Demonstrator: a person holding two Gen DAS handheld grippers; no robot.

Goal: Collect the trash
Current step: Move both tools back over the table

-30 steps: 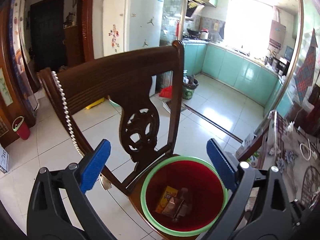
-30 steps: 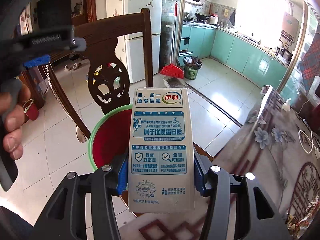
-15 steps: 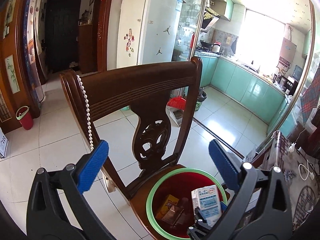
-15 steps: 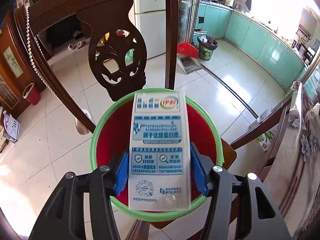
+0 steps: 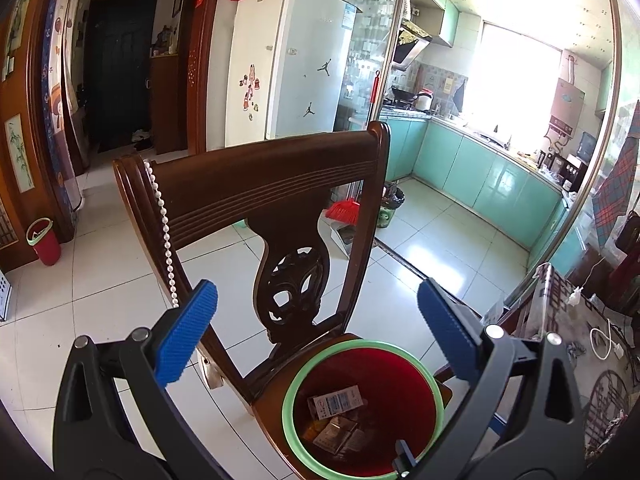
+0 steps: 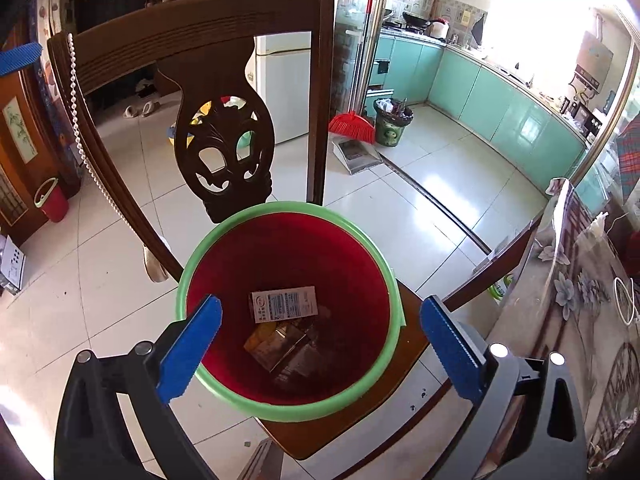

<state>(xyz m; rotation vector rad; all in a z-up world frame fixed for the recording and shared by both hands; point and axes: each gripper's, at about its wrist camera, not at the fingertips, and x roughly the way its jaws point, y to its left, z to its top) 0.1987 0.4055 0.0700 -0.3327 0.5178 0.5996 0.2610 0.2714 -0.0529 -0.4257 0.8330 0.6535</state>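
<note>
White floor tiles (image 6: 420,200) surround a dark carved wooden chair (image 6: 224,136). On its seat stands a red, green-rimmed plastic bin (image 6: 288,406); a white-and-blue milk carton (image 6: 285,303) lies inside on other wrappers. Right gripper (image 6: 320,344) and left gripper (image 5: 316,332) above the bin, fingers spread, empty.

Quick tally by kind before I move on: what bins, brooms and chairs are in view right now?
Red bins with green rims: 2, one on the chair seat, one on the floor by the doorway
Dark bins: 1, by the kitchen cabinets
Red brooms: 1
Wooden chairs: 1
Total: 5
</note>
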